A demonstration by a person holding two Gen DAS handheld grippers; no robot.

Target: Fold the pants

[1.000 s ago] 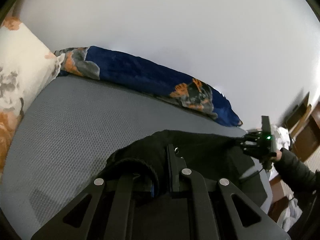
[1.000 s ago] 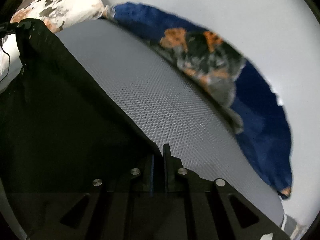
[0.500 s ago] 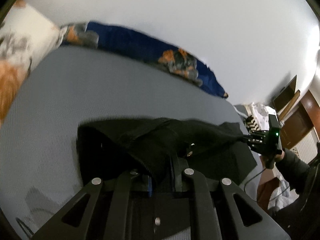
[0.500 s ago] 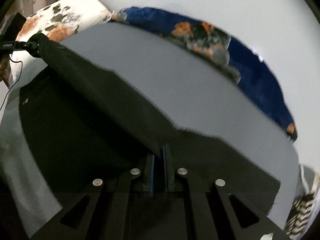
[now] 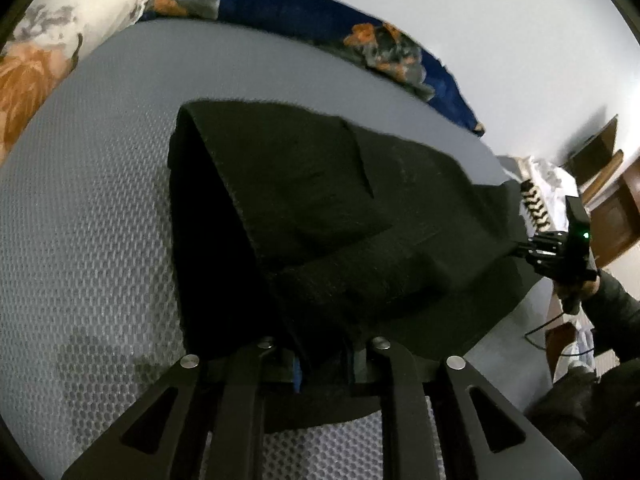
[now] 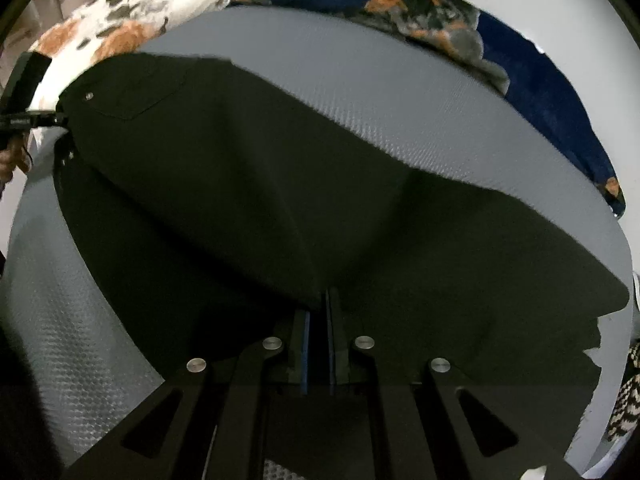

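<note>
In the left wrist view, black pants are seen spread over a grey mesh-textured mattress, doubled over so that an upper layer lies on a lower one. The near edge of the cloth is gathered between the fingers of the left gripper, whose jaws are opening, though only a narrow gap is shown and the fabric is still lodged between them. At the right edge, the right gripper is seen pinching the far corner of the pants, held by a hand in a dark sleeve. A blue floral blanket is bunched along the far side of the mattress, against a white wall, and a white floral pillow is placed at the upper left.

In the right wrist view, the pants fill most of the frame. The right gripper is clamped tight on a raised ridge of the fabric, which is drawn taut toward the left gripper at the far left edge. A small metal button is visible near that corner. The blanket and pillow are again seen beyond the mattress.
</note>
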